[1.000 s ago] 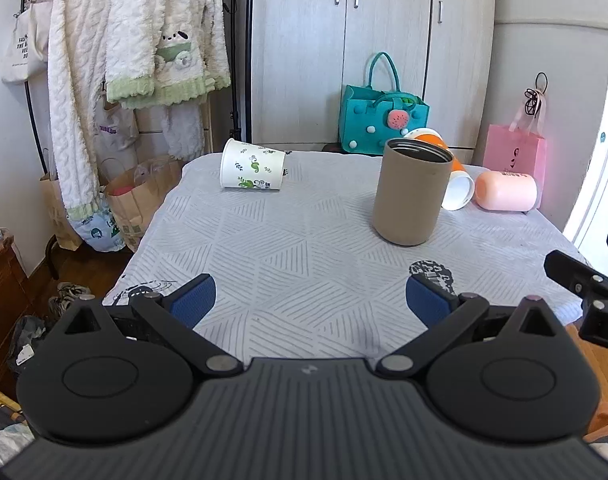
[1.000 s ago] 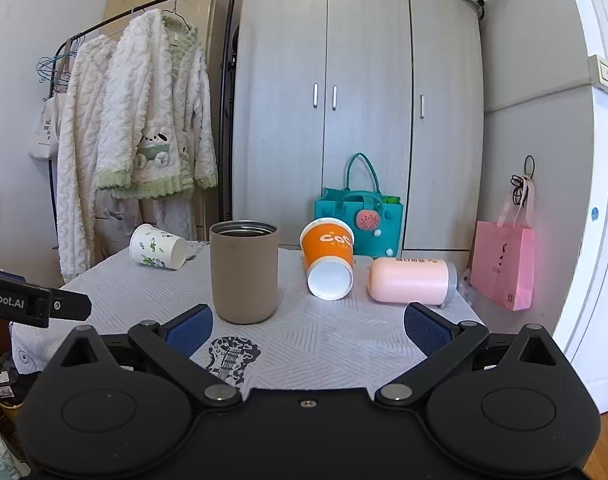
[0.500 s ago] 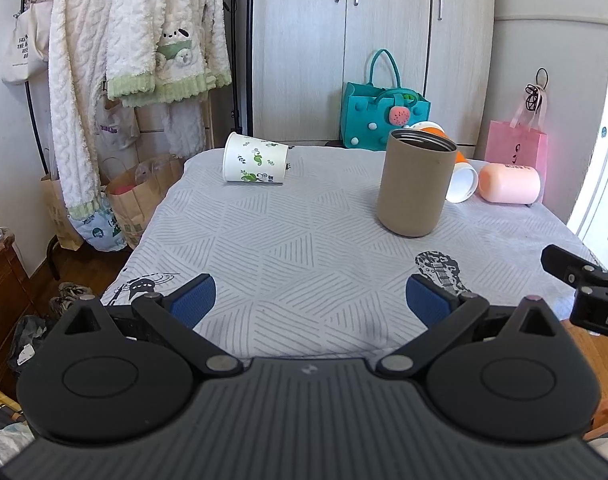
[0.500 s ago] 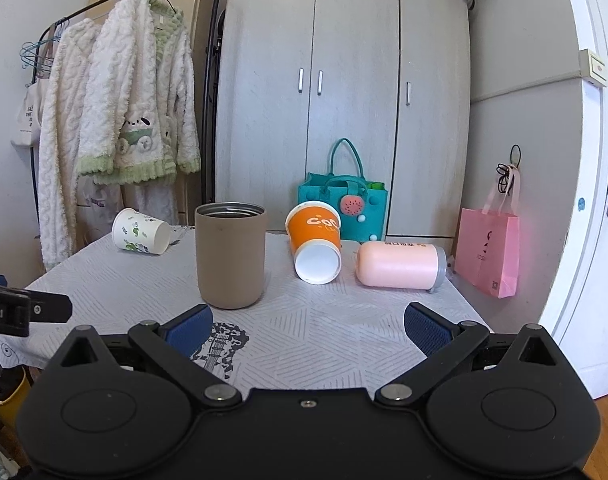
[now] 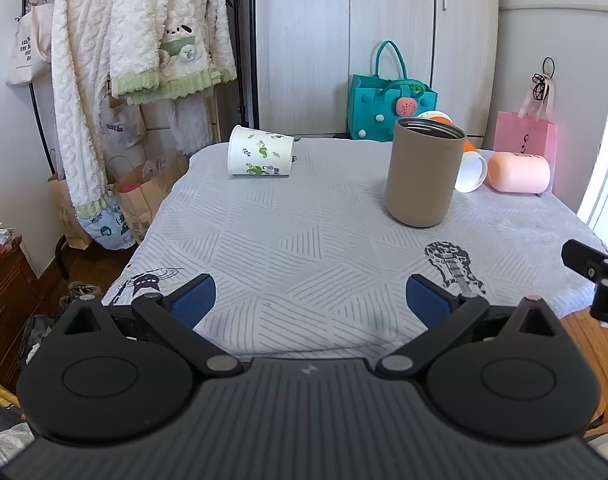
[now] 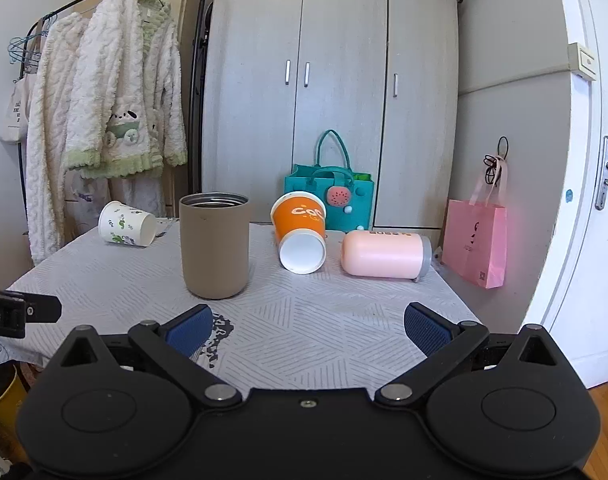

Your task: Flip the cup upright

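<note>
Over the past second both wide-open, empty grippers, left gripper (image 5: 309, 294) and right gripper (image 6: 307, 326), have drawn back from the surface (image 5: 304, 240), where the tan tumbler (image 6: 214, 245) stands upright while the orange cup (image 6: 302, 234), floral paper cup (image 5: 260, 157) and pink cup (image 6: 383, 254) lie sideways.

Our left wrist view sits low at the bench's (image 5: 304, 240) near edge, facing twelve o'clock toward the wardrobe (image 5: 383, 40). Our right wrist view looks from further right, equally near. Both share the tan tumbler (image 5: 423, 176) and the wardrobe.
</note>
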A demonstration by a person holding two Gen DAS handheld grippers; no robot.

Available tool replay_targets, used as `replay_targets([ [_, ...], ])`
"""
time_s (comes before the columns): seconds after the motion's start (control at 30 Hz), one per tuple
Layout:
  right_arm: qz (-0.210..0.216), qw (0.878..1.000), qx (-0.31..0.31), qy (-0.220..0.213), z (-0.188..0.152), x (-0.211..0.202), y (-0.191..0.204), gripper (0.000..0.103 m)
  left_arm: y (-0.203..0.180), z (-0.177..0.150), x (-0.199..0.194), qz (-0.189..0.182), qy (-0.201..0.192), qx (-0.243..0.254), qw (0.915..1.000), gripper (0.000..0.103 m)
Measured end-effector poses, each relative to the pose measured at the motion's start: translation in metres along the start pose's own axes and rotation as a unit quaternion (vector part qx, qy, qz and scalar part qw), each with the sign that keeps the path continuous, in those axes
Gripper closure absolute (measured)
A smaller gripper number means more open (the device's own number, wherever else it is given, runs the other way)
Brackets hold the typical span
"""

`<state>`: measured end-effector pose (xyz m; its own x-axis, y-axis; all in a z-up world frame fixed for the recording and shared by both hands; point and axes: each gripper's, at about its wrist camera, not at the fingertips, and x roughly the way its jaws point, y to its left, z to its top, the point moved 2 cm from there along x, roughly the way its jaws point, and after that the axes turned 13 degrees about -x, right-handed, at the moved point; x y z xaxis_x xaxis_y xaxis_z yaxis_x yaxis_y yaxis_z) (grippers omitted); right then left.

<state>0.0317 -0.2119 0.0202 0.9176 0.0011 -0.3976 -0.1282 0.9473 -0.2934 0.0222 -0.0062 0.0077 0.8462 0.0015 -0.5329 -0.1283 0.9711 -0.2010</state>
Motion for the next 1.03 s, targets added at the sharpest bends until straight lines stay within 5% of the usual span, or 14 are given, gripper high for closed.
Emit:
replay_targets([
  [1.03,-0.006,1.0,0.004,0.002,-0.0026,0.0029,-0.0092,0.0,0.0016,-0.0012,-0.0015,0.001,0.005,-0.002,1.0,0.0],
])
